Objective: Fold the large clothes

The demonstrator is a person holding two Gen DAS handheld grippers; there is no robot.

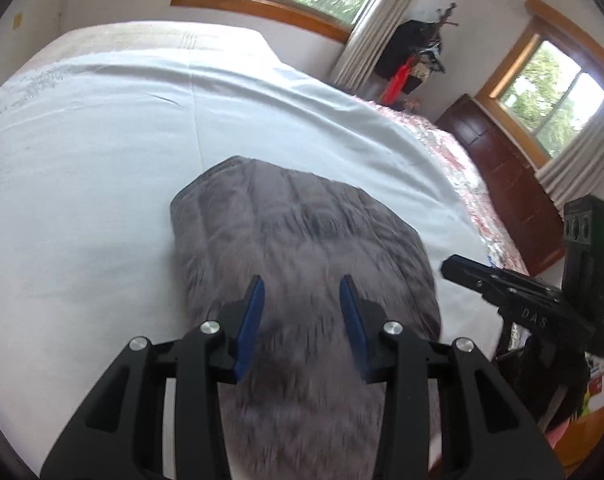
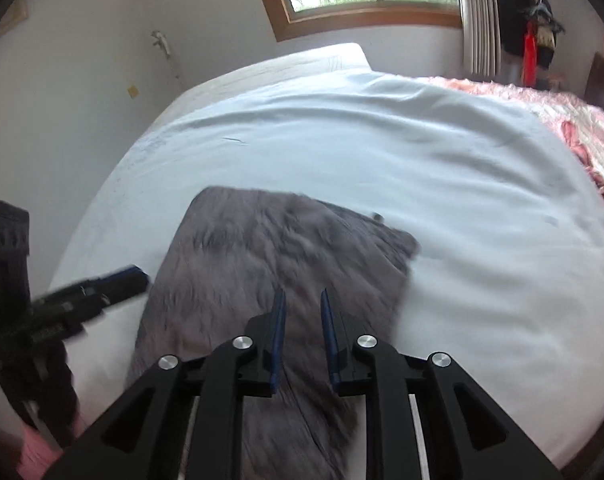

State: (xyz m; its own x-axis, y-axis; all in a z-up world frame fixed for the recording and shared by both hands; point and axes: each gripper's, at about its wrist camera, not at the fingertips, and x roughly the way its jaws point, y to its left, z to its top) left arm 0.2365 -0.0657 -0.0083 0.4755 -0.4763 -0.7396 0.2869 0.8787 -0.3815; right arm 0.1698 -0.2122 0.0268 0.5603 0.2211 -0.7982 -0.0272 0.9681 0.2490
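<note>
We work on a bed [image 1: 102, 140] covered by a pale sheet, and the grey fleece garment [image 1: 302, 240] lies flat on the near part of that sheet, roughly centred between our two tools and well apart from the pink patterned cover [image 1: 461, 152] on the far right. We judge that the garment is laid here because the sheet gives a broad, even base for pressing folds flat. The garment already forms a compact, roughly rectangular block, so we judge that at least one fold is done. Its long axis runs from the near edge of the bed away from us toward the window wall, tilted slightly to the left in the left wrist view; the far end is rounded and the near end passes under both cameras. The left hand-held gripper [image 1: 302, 284] hangs above the near part of the garment with its jaws moderately apart and nothing between the blue pads [image 1: 250, 320]. The right hand-held gripper [image 2: 302, 300] hangs over the right half of the garment with its jaws only narrowly parted and no cloth between them. We judge that both tools stand clear of the cloth so that the fold can settle.
</note>
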